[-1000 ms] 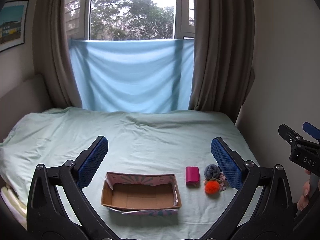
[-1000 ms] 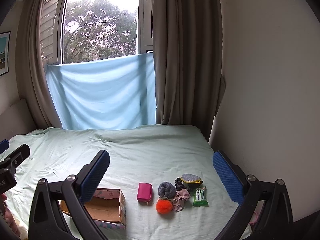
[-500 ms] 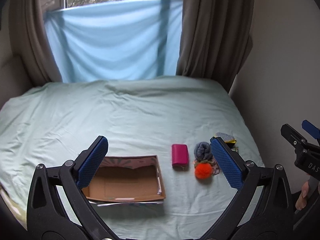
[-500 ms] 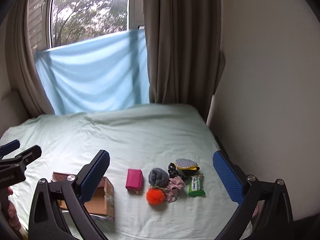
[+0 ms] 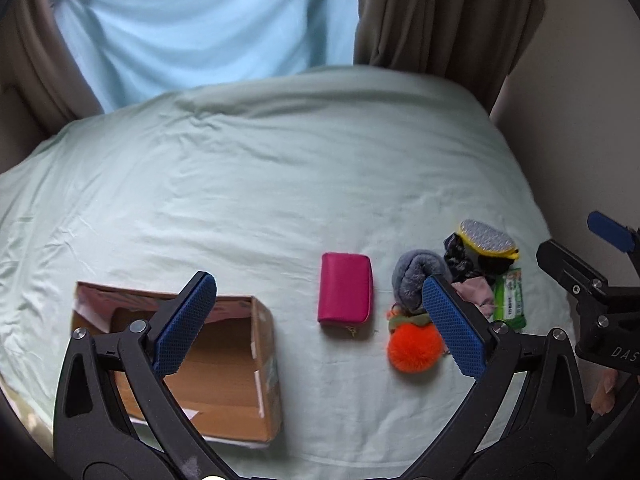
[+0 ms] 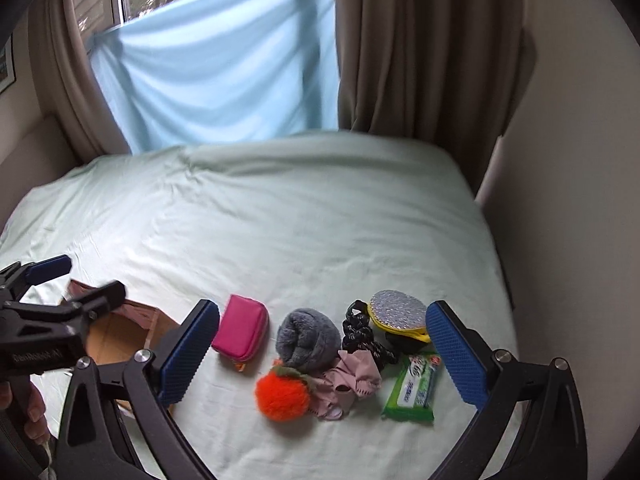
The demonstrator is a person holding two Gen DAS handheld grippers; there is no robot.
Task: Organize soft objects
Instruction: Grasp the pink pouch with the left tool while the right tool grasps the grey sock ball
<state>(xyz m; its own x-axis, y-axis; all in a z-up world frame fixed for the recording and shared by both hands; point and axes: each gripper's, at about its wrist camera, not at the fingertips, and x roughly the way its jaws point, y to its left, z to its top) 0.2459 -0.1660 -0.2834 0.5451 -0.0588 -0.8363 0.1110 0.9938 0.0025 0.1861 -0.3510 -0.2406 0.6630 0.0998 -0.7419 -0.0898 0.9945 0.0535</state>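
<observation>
Bedroom, pale green bed (image 6: 320, 208), curtained window behind. Right claw (image 6: 322, 354) wide open, empty, hovering over the pile; left claw (image 5: 316, 326) likewise wide, empty, above bed between cardboard box (image 5: 224, 368) and pink pouch (image 5: 346, 288). Best to drop straight onto one item, pinch mid-body, avoid snagging neighbours. Count: one box, one pouch, one grey roll (image 6: 308, 338), one orange pompom (image 6: 282, 398), one pink cloth (image 6: 348, 384), one black scrunchie (image 6: 362, 334), one glitter pad (image 6: 396, 314), one wipes pack (image 6: 412, 388).
</observation>
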